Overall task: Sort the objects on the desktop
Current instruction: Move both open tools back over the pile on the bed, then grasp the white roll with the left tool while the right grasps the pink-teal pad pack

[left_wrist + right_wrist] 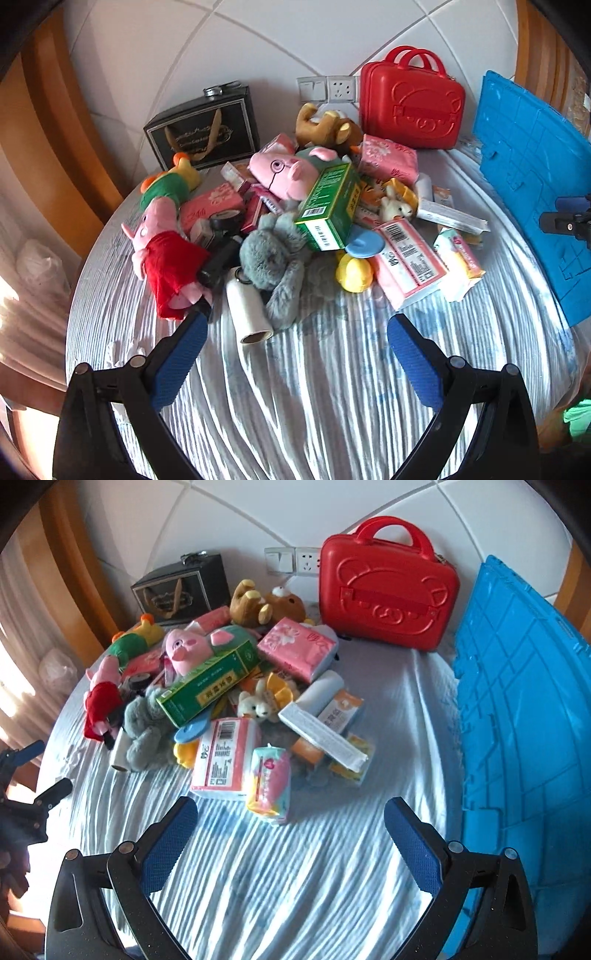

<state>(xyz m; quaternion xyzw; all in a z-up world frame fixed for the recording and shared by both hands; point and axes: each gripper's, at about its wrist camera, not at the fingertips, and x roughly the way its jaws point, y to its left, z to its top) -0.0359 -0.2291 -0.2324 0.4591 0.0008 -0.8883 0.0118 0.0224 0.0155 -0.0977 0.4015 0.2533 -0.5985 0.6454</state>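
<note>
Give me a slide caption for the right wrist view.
Open right gripper faces a heap topped by a green cardboard box, before sorting.

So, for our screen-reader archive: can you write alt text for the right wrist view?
The open right gripper hovers over a cloth-covered table facing a pile of plush toys, tissue packs and a green box. A red suitcase stands behind; a blue crate sits right.
</note>
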